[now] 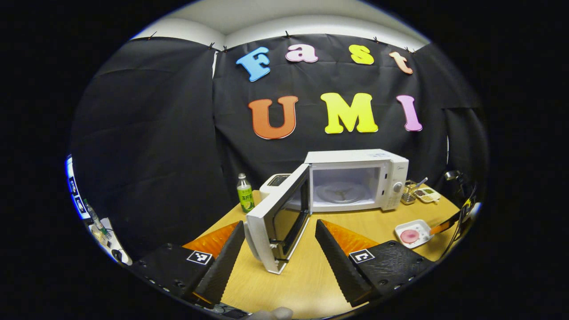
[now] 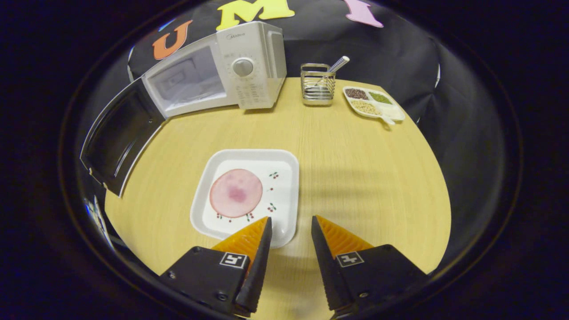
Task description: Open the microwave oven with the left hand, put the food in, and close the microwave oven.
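Both jaws gape empty; your right gripper point(image 2: 291, 231) may tip the plate point(image 2: 284, 195), lower centre, sliding the food point(image 2: 235, 192).

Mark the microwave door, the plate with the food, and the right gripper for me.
microwave door point(image 1: 278, 224), left gripper view, on its dark inner window.
plate point(image 2: 284, 178), right gripper view, on bare white surface right of the food.
right gripper point(image 2: 291, 229), right gripper view, midway between its fingertips.
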The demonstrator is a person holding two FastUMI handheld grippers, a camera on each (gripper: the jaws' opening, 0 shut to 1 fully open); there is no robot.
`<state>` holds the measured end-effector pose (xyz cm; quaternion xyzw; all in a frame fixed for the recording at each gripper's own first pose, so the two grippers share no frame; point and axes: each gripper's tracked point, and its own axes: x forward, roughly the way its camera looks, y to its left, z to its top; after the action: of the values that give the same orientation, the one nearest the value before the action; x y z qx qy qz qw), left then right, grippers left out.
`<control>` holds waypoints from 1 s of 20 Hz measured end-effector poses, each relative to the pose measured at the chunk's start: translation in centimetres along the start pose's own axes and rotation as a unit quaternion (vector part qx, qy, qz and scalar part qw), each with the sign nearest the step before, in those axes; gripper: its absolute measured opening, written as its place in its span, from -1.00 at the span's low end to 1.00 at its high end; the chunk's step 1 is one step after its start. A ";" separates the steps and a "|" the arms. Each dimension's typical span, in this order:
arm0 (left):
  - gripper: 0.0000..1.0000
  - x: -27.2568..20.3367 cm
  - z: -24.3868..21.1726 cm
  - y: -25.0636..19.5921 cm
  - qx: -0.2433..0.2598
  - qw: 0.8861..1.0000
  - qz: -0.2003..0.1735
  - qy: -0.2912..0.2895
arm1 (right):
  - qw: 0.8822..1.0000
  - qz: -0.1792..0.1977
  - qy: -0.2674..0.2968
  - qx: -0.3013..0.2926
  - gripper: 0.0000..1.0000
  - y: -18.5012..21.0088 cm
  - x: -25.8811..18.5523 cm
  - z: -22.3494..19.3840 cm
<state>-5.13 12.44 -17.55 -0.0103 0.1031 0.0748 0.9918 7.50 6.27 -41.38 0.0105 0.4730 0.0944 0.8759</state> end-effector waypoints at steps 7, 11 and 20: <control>0.92 1.6 1.7 -1.2 0.015 1.000 -0.010 -0.017 | 0.998 -0.016 0.052 -0.014 -0.48 0.4 1.2 -0.2; 0.92 2.5 1.1 -0.2 0.005 1.000 0.002 -0.010 | 0.996 -0.059 0.067 -0.006 -0.81 -0.4 1.2 -0.1; 0.92 3.0 1.8 -0.5 0.006 1.000 -0.003 -0.015 | 0.991 0.016 0.096 0.089 -1.00 0.9 0.6 -0.6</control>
<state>-1.80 12.47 -16.37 -0.0040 0.0888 0.0716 0.9935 7.12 7.21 -42.10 0.0871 0.5613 0.0667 0.8203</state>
